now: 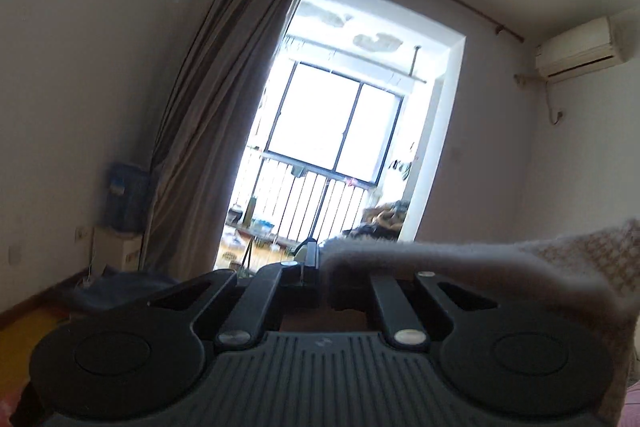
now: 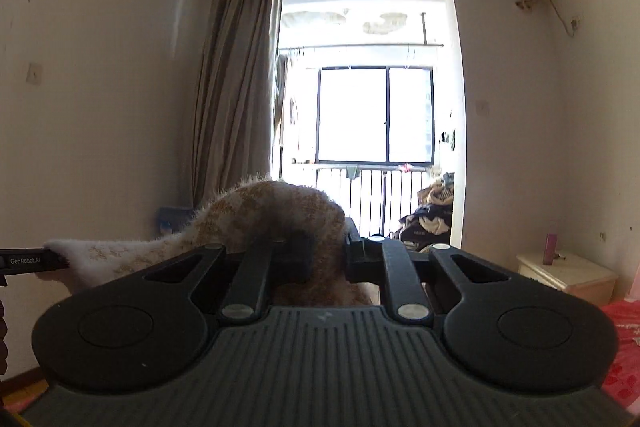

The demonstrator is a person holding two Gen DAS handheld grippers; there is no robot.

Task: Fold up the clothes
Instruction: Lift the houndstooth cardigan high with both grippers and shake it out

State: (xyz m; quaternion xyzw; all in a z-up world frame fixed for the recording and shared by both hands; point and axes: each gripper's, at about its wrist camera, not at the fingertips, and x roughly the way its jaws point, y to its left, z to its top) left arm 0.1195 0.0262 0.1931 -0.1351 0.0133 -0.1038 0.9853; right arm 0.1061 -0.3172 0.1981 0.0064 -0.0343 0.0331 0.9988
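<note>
Both claws clamp one fuzzy cream-and-tan garment (image 2: 256, 227): right claw (image 2: 326, 251) mid-cloth, left claw (image 1: 320, 267) its edge. Garment spans level between them, long axis claw to claw.

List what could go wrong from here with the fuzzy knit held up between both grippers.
1. The left gripper pinches only a thin edge of the knit; that edge could slip out.
2. The right gripper holds a bunched wad, so the fold may come out uneven.
3. The fuzzy yarn could snag on the fingers at release.
</note>
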